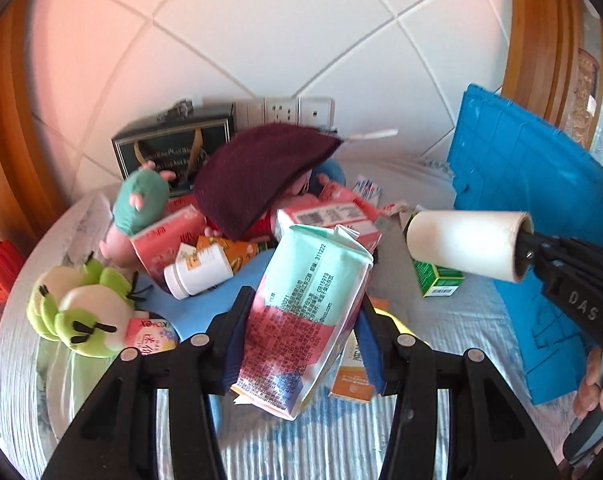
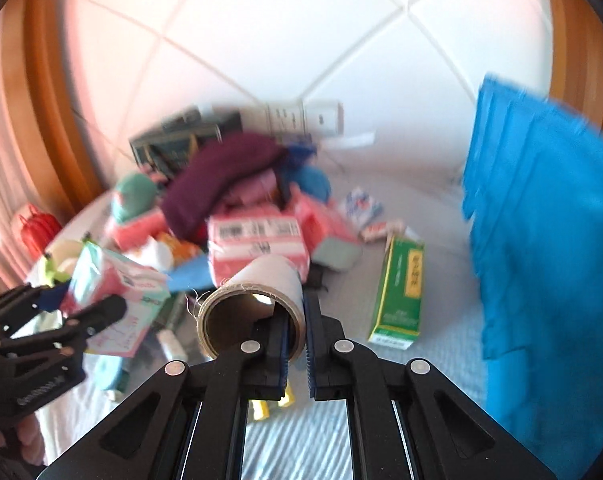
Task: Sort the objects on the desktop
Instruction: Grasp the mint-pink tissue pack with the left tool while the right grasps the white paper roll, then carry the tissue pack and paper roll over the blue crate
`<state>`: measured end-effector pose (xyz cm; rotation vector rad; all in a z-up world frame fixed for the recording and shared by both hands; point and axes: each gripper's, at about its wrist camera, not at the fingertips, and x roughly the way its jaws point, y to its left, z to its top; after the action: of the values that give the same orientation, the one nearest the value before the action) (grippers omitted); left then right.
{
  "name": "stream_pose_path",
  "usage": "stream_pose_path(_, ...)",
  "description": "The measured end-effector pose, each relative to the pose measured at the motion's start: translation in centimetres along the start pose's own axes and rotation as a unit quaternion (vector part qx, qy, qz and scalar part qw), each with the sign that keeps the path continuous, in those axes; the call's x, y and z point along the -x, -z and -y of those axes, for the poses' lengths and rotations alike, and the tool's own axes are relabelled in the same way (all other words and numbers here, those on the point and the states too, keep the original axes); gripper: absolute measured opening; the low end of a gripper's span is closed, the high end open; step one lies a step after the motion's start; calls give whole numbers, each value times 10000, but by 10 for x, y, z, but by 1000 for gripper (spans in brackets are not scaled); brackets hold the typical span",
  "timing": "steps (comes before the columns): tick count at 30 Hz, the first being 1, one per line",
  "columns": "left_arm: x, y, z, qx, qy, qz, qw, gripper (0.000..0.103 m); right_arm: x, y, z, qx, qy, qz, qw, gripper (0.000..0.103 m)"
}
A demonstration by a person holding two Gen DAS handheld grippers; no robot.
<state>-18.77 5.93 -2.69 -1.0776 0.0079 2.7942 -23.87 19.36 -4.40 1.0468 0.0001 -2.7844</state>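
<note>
Jaws of the right gripper pinch the wall of a cardboard roll — light, hollow, crushable, best held by its rim. The left gripper clamps a soft tissue pack by its sides. Both tilt downward over the pile on the table, seemingly clear of it — blur hampers the right view.

The tabletop is covered with a pale striped cloth. On it lie a green box (near the blue crate), two green plush toys, an orange box, and a heap of pink packets.
</note>
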Motion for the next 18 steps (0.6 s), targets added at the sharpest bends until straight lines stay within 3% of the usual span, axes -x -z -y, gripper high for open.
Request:
stream_pose_path(11, 79, -14, 49, -319, 263, 767, 9962, 48, 139, -13, 5, -50, 362, 1334, 9904, 7)
stream_pose_path(18, 108, -38, 112, -572, 697, 1147, 9893, 48, 208, -17, 43, -209, 743, 1862, 9795, 7)
